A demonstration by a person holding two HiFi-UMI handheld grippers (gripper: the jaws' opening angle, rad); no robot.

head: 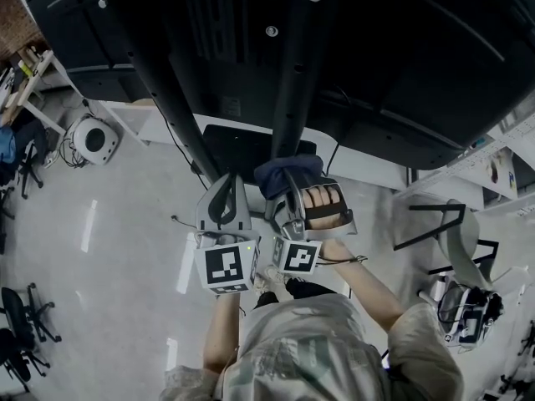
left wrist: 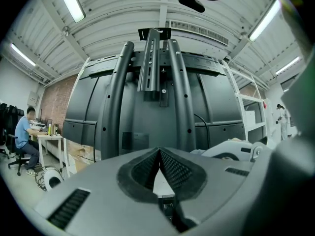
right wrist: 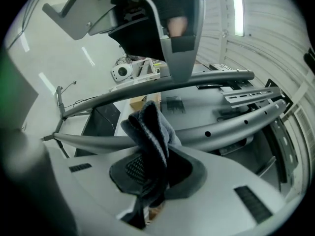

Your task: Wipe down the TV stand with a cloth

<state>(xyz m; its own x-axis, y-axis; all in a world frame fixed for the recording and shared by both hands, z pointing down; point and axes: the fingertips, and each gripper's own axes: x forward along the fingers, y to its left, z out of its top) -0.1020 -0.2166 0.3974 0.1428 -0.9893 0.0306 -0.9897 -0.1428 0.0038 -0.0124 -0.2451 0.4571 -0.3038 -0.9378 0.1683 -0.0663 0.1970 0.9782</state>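
Right tool [right wrist: 151,157] around cloth [right wrist: 150,129] — perhaps against TV stand [right wrist: 224,126].

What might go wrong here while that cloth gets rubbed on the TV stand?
1. The right tool pinches only a bunched fold of the cloth, so rubbing along the pole might pull it loose.
2. The left tool, shut and empty, sits right beside the right tool in the head view, so the two could knock together.
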